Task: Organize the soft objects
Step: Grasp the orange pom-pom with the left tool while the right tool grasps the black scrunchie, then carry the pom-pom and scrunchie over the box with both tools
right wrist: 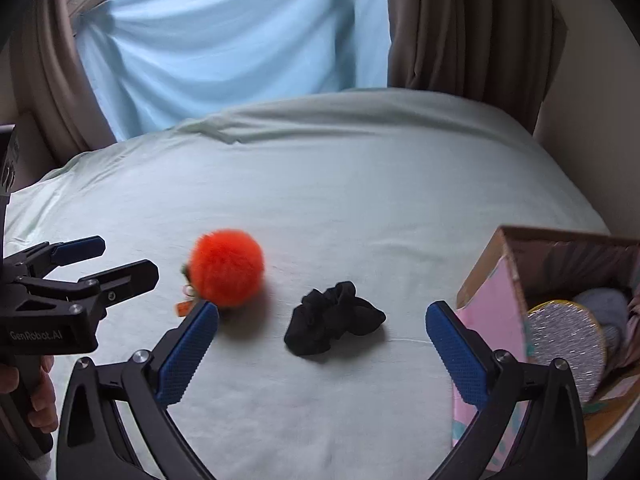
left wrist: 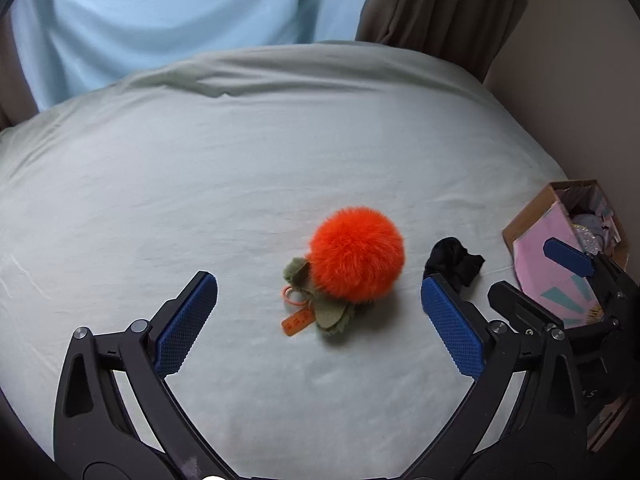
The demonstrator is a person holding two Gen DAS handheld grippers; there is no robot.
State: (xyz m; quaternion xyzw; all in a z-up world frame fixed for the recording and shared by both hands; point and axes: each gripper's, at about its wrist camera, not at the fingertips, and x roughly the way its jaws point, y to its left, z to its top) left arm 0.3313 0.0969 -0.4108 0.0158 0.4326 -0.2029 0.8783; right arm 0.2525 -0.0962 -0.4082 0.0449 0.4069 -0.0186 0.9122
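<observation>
Count on the bed: two loose soft things, one fluffy orange pom-pom charm (left wrist: 356,254) with green felt leaves and one crumpled black fabric scrunchie (right wrist: 335,318), both lying on the pale green bedsheet (left wrist: 240,168).
Count of containers: one open cardboard box with pink printed sides (right wrist: 500,320), standing at the right edge of the bed.
Box contents: a round silver glitter disc with a gold rim (right wrist: 568,344) leans inside against grey-blue and pinkish soft items that are too jumbled to name.
Left gripper (left wrist: 318,320): both blue-padded jaws spread wide and empty, the pom-pom charm just ahead between them, not touched.
Right gripper (right wrist: 322,350): jaws spread wide and empty, the scrunchie just ahead between them, not touched.
Hidden or cut off: the left jaw of the right gripper covers the charm's lower edge in the right wrist view; the box's far side runs out of frame; the print on the small orange tag (left wrist: 296,323) is unreadable.
Pointing: the charm's orange loop, tag and leaves trail toward the left gripper, ball on the far side; the scrunchie's long axis runs left to right across the bed.
Background: one light blue cloth (right wrist: 224,48) hung between brown curtains (right wrist: 460,24).
</observation>
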